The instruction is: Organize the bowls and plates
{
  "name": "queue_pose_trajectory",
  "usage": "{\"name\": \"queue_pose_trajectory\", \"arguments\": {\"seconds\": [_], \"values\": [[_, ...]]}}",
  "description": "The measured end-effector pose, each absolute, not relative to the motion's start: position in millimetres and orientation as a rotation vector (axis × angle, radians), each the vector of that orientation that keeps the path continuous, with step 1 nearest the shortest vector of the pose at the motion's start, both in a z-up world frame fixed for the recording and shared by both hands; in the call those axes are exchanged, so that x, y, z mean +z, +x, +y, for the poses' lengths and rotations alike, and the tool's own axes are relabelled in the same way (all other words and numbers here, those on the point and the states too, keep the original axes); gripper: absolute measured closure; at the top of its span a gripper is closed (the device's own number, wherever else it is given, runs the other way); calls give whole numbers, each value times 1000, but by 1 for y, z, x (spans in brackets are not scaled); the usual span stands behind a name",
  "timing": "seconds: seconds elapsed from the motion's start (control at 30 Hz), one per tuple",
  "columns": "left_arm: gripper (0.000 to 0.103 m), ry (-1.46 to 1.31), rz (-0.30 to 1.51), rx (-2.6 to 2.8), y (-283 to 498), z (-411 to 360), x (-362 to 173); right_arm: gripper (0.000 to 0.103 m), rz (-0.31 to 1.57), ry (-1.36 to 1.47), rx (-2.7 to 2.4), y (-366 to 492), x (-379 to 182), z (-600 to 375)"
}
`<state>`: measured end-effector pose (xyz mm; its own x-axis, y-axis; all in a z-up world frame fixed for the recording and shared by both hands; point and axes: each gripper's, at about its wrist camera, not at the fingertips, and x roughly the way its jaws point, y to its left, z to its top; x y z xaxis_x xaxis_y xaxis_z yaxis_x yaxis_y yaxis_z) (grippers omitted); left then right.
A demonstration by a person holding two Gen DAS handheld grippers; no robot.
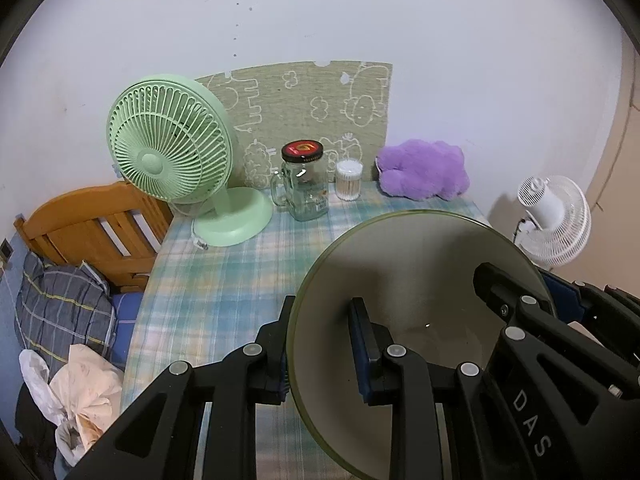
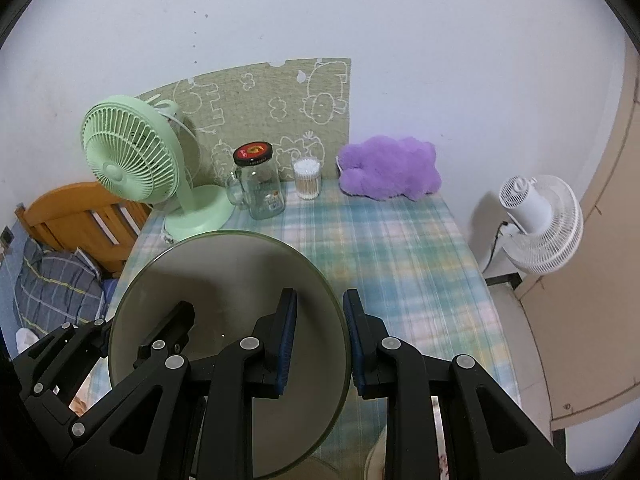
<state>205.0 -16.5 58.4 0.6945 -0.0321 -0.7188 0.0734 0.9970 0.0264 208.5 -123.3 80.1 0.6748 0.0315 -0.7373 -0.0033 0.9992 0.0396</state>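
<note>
Left wrist view: my left gripper point(image 1: 320, 344) is clamped on the left rim of a grey-green plate point(image 1: 420, 280), one pad under the rim and the other inside the dish, so the rim sits pinched between them. The plate is tilted, its far edge raised toward the camera's top, and it hangs above the near right part of the tabletop point(image 1: 224, 280), which wears a pale blue-green plaid cloth. My right gripper point(image 1: 486, 280) reaches in from the right and bites the opposite rim.

From the right wrist view the same holds in mirror: my right gripper point(image 2: 320, 336) is closed on the plate's point(image 2: 224, 280) right rim, blue pads on either side of it, and my left gripper point(image 2: 184, 316) grips the far left rim. The plate is off the cloth (I see no part of it resting on the tabletop point(image 2: 400, 264)).

Along the far edge of the tabletop stand a green desk fan point(image 1: 172, 152) at the far left corner, a glass mug jar with a black lid point(image 1: 302, 184) just beside the fan's base, a clear tub of cotton swabs point(image 1: 349, 180) near the jar, and a purple plush toy point(image 1: 424, 170) at the far right corner. A patterned mat point(image 1: 308, 108) leans on the wall behind them. A white fan point(image 1: 556, 220) stands off the right edge, and a wooden bed frame point(image 1: 96, 228) lies beyond the left edge.
</note>
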Motion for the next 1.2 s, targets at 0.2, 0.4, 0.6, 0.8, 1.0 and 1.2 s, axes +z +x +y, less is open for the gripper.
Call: {"name": "queue_pose_trajectory", "arguments": {"seconds": [0.2, 0.4, 0.6, 0.8, 1.0, 1.2], "values": [[80, 61, 812, -98, 179, -20, 51, 75, 836, 30, -15, 177, 75, -125], [79, 73, 825, -123, 157, -23, 41, 76, 844, 27, -30, 152, 67, -127], [79, 82, 870, -151, 141, -26, 22, 76, 872, 26, -54, 132, 49, -130], [78, 83, 917, -174, 130, -30, 4, 76, 916, 37, -73, 116, 30, -134], [78, 102, 961, -190, 123, -35, -12, 76, 960, 40, -81, 106, 14, -137], [79, 111, 1022, -205, 121, -38, -30, 76, 1008, 52, -92, 100, -3, -142]]}}
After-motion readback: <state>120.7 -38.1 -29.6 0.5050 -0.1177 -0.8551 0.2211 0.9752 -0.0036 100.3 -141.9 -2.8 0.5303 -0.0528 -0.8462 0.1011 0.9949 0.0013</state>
